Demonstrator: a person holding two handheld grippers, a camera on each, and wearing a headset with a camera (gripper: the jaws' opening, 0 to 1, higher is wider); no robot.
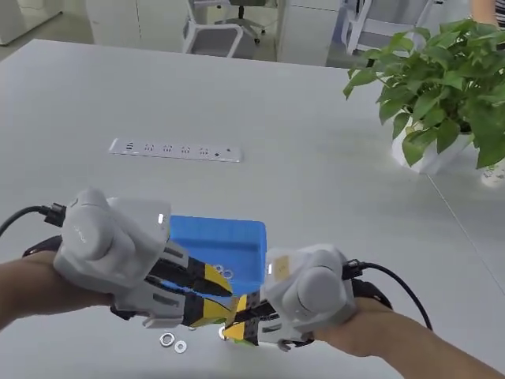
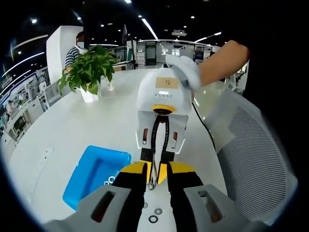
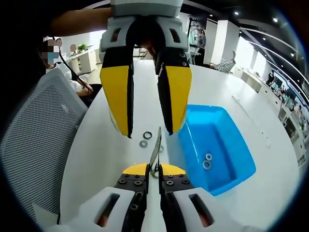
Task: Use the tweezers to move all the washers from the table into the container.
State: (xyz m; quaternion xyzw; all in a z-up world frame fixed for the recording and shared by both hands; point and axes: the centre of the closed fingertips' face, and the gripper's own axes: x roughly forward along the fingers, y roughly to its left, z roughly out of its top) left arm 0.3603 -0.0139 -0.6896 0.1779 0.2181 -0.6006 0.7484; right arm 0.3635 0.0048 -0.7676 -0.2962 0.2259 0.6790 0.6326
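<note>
My right gripper is pinching the thin silver metal tweezers. Their tips reach into the gap of my left gripper, whose yellow-padded jaws are spread. Two small round metal washers lie on the white table by those tips, just beside the blue rectangular plastic container, which holds two more. The lettering on the right gripper's grey casing is too small to read. Farther off sit one white power strip and one potted green plant.
</note>
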